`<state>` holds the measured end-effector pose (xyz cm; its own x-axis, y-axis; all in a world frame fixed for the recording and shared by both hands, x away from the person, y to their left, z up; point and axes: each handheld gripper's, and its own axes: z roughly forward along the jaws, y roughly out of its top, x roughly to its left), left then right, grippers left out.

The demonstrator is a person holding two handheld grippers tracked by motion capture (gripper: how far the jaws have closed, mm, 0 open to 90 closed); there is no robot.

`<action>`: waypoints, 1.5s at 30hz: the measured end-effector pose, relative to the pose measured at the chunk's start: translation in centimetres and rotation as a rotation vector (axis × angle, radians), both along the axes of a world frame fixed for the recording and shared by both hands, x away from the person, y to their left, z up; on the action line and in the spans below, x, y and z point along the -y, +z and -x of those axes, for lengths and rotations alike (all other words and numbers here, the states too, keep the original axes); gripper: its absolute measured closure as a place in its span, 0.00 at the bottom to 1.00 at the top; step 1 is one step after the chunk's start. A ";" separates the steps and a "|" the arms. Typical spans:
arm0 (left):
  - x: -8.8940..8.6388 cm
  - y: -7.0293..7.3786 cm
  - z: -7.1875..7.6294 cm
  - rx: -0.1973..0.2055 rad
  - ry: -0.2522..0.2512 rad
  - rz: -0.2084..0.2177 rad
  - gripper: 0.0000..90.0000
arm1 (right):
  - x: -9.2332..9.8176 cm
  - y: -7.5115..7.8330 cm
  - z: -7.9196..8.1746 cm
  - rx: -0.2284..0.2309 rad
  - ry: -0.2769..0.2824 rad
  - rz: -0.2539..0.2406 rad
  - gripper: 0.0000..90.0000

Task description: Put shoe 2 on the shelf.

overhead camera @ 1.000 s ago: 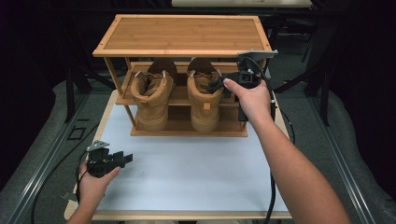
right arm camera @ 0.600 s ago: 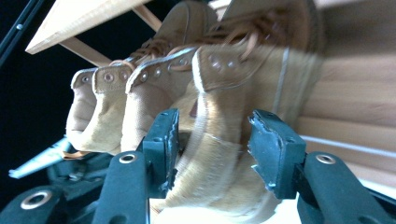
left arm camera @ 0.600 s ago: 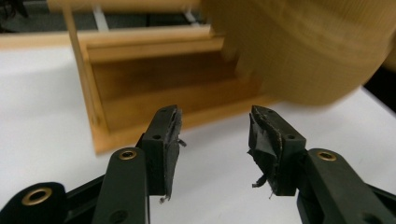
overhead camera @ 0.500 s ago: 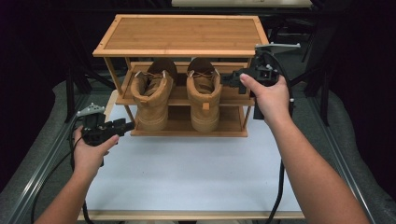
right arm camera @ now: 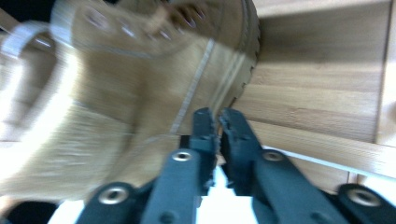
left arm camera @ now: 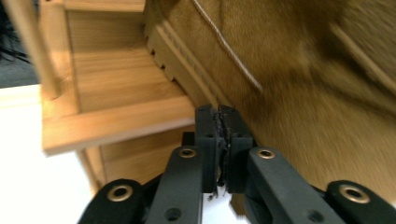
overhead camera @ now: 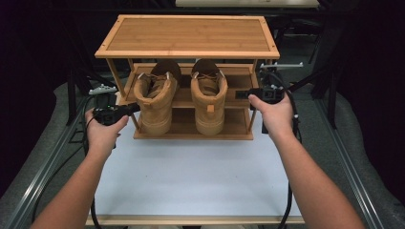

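Two tan lace-up boots stand side by side on the middle shelf of a bamboo shoe rack (overhead camera: 186,36), heels towards me. My left gripper (overhead camera: 135,108) is at the rack's left side, its tip against the outer side of the left boot (overhead camera: 155,102). In the left gripper view its jaws are shut with nothing between them (left arm camera: 218,115), right at the boot's suede side (left arm camera: 303,93). My right gripper (overhead camera: 238,95) points inward from the rack's right side at the right boot (overhead camera: 208,98). Its jaws (right arm camera: 217,117) are shut and hold nothing, close to that boot's side (right arm camera: 140,88).
The rack stands at the far end of a white table top (overhead camera: 191,176). Its thin wooden posts (overhead camera: 114,76) and shelf edges (left arm camera: 116,123) flank both grippers. Grey metal rails (overhead camera: 43,167) run along both sides of the table, with dark surroundings beyond.
My left hand has travelled from the table's front left forward to the rack's left side beside the left boot. My right hand has dropped slightly, staying beside the right boot.
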<state>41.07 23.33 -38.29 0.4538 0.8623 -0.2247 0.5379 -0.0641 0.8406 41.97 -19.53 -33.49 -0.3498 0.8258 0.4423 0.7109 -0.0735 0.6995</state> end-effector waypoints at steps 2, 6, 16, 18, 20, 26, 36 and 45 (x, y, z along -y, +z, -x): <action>0.2 -0.2 -0.9 -0.004 0.019 -0.002 0.99 | -0.4 -2.0 -0.8 -0.019 -0.006 -0.005 1.00; 0.4 -0.3 -1.5 -0.010 0.022 -0.011 1.00 | -0.8 -3.4 -1.5 -0.030 -0.008 0.011 1.00; 0.2 -0.6 -2.6 -0.035 0.015 0.029 1.00 | -3.1 -5.3 -2.3 -0.003 -0.037 -0.018 1.00; 0.3 -0.6 -2.6 -0.048 0.004 0.048 1.00 | -3.2 -5.3 -2.2 -0.001 -0.041 -0.020 1.00; 0.8 -0.5 -2.5 -0.040 0.006 0.034 1.00 | -3.4 -5.2 -2.2 -0.002 -0.040 -0.003 1.00; 1.0 -0.5 -2.4 -0.044 0.014 0.038 1.00 | -3.9 -4.9 -2.2 0.005 -0.047 0.023 1.00; 2.3 -0.5 -2.1 -0.039 -0.008 0.044 1.00 | -6.5 -5.2 -1.8 -0.021 -0.047 -0.028 1.00; 2.0 -0.5 -2.4 -0.067 -0.026 0.066 1.00 | -6.5 -5.2 -1.8 -0.012 -0.032 -0.013 1.00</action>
